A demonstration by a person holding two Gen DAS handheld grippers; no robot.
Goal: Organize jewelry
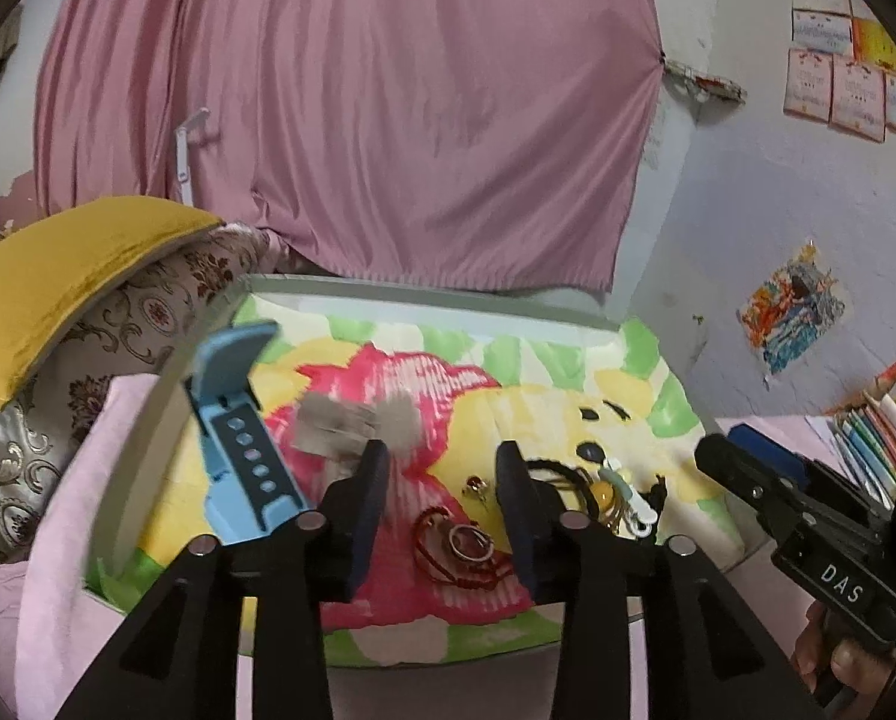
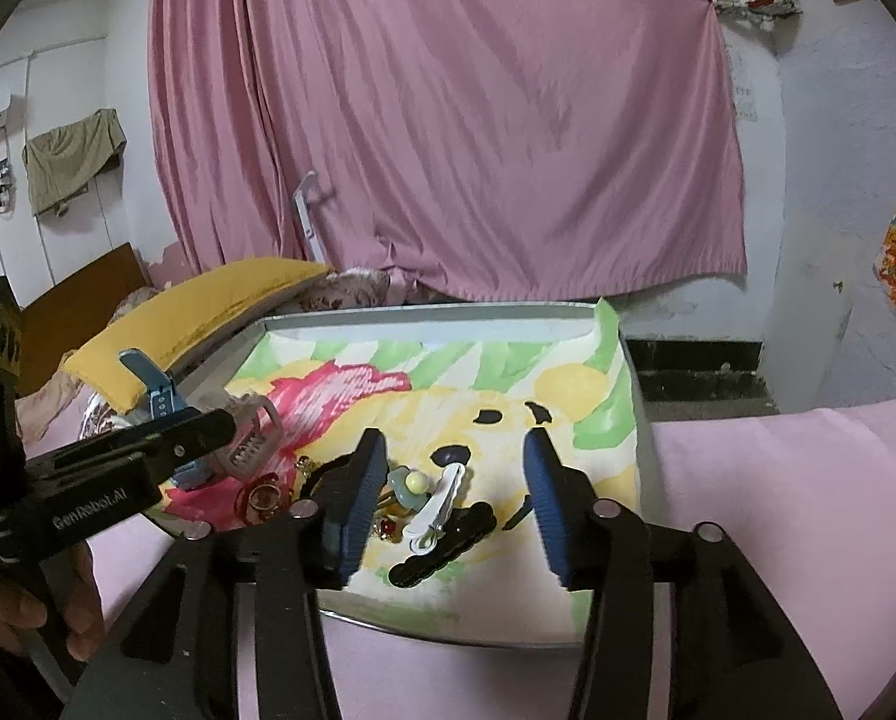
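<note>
Both the left gripper (image 1: pixel 442 468) and the right gripper (image 2: pixel 455 459) hover with jaws apart and empty over the jewelry (image 2: pixel 424 498) heaped on the painted tray (image 2: pixel 640 420), so sorting looks barely begun, and next comes lowering onto one small piece

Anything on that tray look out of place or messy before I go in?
Yes: the jewelry lies in a loose heap at the near edge of the tray, not sorted. A red cord bracelet lies tangled with a ring, and a white hair clip overlaps a black hair clip. Nothing looks broken or spilled off the tray.
</note>
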